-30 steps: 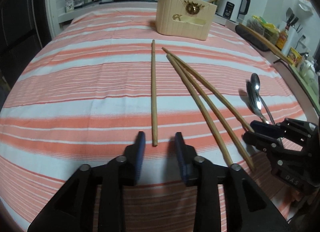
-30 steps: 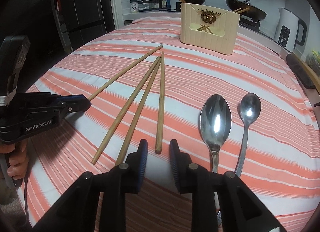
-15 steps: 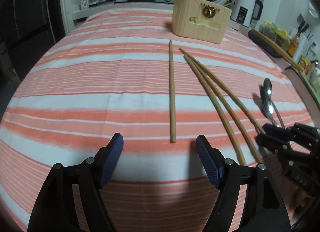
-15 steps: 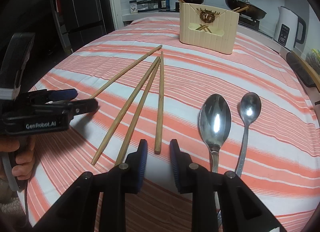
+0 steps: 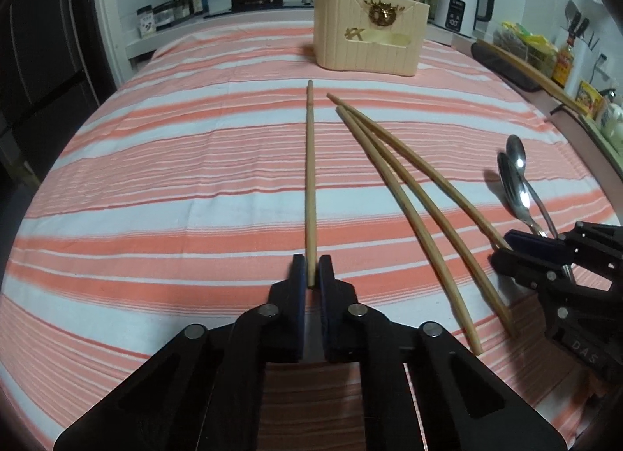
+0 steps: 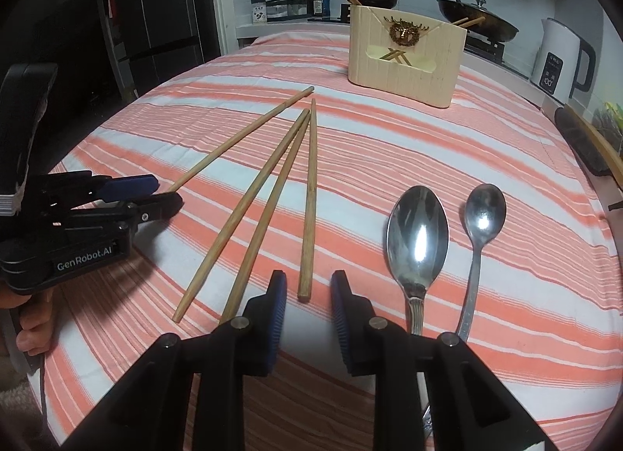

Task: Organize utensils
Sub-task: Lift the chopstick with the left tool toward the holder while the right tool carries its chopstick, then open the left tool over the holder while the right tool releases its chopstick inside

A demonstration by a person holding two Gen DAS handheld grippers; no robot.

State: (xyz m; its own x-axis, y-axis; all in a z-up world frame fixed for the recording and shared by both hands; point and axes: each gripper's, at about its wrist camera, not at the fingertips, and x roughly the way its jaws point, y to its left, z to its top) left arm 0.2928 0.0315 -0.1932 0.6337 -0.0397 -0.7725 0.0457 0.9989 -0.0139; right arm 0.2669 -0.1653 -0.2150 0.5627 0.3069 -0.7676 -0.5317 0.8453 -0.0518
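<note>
Chopsticks, 4 in all, lie on the striped counter (image 5: pixel 155 178); the left tongs (image 5: pixel 310 276) clamp the leftmost chopstick (image 5: pixel 310 178), while the right tongs (image 6: pixel 307 291) are narrowing, gripping nothing.

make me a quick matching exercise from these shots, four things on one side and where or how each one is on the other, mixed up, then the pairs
Things
1. left gripper
2. right gripper
3. big spoon
4. utensil holder

States
A. stands upright at the far end of the striped cloth
B. shut on the near end of a lone chopstick
C. lies flat beside a smaller spoon
D. jaws closing, pads clear of the chopstick end just ahead

Pairs: 1-B, 2-D, 3-C, 4-A
</note>
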